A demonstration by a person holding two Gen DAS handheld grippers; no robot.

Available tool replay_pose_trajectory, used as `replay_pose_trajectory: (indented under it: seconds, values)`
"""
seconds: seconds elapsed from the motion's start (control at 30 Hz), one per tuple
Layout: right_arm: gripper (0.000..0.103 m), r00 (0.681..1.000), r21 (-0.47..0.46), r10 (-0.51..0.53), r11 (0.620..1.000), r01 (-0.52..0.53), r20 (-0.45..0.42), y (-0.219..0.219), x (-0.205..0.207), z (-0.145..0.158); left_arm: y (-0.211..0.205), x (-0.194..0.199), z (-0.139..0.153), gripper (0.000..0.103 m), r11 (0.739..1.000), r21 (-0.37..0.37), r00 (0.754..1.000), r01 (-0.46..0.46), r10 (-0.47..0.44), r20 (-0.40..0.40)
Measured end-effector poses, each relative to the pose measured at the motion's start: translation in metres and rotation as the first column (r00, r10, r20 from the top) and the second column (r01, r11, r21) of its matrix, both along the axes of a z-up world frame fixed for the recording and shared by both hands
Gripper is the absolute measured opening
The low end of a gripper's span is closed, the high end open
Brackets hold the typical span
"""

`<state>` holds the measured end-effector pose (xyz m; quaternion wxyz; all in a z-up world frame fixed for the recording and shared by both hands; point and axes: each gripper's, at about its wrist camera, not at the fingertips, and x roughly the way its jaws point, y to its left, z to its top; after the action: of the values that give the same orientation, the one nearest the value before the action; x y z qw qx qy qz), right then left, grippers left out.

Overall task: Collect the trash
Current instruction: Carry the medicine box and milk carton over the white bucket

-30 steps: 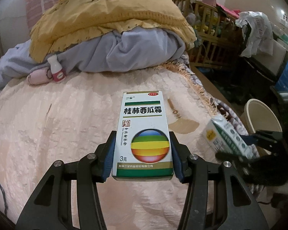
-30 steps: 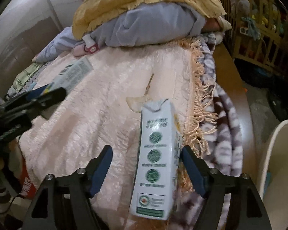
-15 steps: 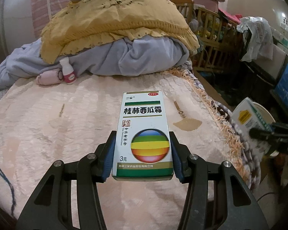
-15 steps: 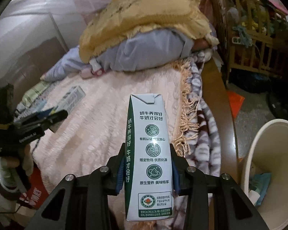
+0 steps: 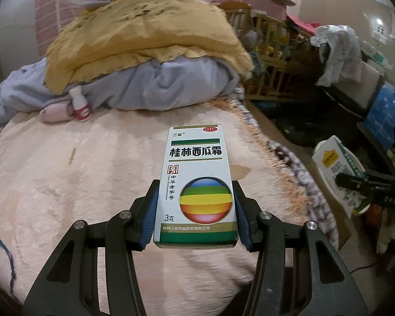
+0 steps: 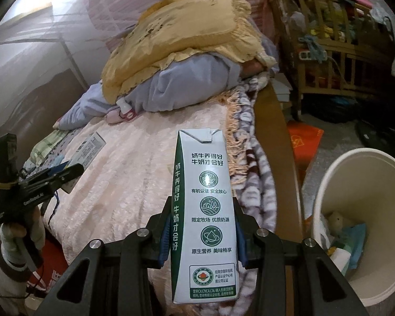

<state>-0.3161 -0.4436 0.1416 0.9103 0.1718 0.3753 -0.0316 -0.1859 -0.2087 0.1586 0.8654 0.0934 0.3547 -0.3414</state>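
Note:
My left gripper [image 5: 196, 205] is shut on a white and green medicine box [image 5: 196, 181] with a rainbow circle, held above the pink bedspread [image 5: 79, 184]. My right gripper [image 6: 201, 234] is shut on a white and green milk carton [image 6: 204, 210], held over the bed's right edge. The carton also shows in the left wrist view [image 5: 337, 173]. A white trash bin [image 6: 363, 210] stands on the floor just right of the carton, with some trash inside. A small white and red bottle [image 5: 79, 102] lies by the bedding at the far end.
Yellow and grey bedding [image 5: 144, 60] is piled at the bed's far end. A fringed blanket [image 6: 252, 163] hangs over the bed's wooden right edge. A wooden crib [image 6: 337, 47] and clutter stand on the right. The left gripper and hand [image 6: 26, 197] show at left.
My right gripper closed on the milk carton, lifted it off the bed and carried it right toward the bin. My left gripper kept its hold on the medicine box and rose slightly.

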Motion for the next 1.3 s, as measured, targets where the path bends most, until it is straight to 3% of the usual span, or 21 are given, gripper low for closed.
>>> replay_pose_trajectory:
  seconds: [0.37, 0.73, 1.3]
  values:
    - [0.037, 0.994, -0.009, -0.102, 0.995, 0.103, 0.030, -0.046, -0.037, 0.011, -0.077, -0.025, 0.013, 0.049, 0.991, -0.020, 0.991, 0.132, -0.132, 0.015]
    - [0.037, 0.974, -0.015, -0.226, 0.974, 0.226, 0.016, -0.096, -0.073, 0.007, -0.150, -0.048, 0.008, 0.049, 0.968, -0.002, 0.968, 0.250, -0.250, 0.007]
    - [0.038, 0.930, -0.026, -0.367, 0.930, 0.367, -0.011, -0.149, -0.107, -0.003, -0.252, -0.091, -0.011, 0.049, 0.918, -0.016, 0.914, 0.396, -0.396, -0.090]
